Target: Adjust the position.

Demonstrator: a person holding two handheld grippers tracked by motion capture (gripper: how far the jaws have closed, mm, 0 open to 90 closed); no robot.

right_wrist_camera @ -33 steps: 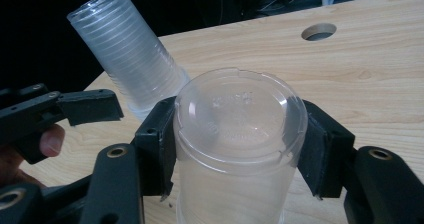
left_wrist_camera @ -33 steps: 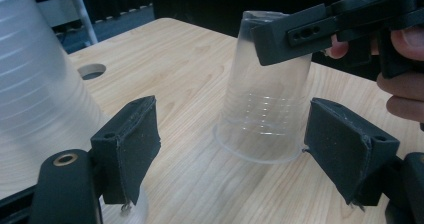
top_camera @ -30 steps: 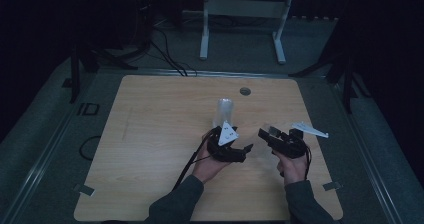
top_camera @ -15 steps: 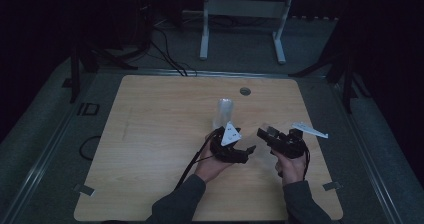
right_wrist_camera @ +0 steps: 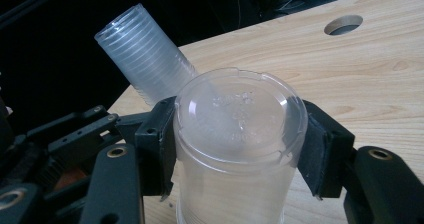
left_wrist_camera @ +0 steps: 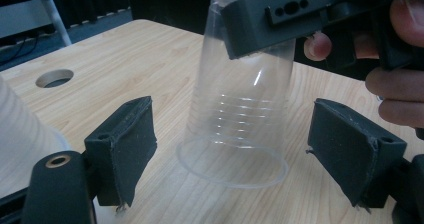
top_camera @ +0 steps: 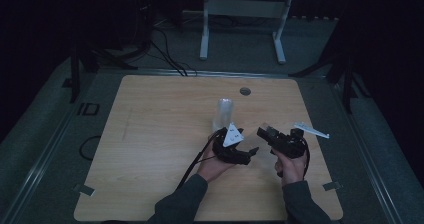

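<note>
Upturned clear cup [right_wrist_camera: 240, 149] between right gripper [right_wrist_camera: 240, 144] fingers [right_wrist_camera: 157, 144]

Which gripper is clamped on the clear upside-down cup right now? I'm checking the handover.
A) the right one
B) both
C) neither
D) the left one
A: the right gripper has its pads pressed on the clear cup near its upturned base, while the left gripper stands open, pads clear of the cup's sides.
</note>
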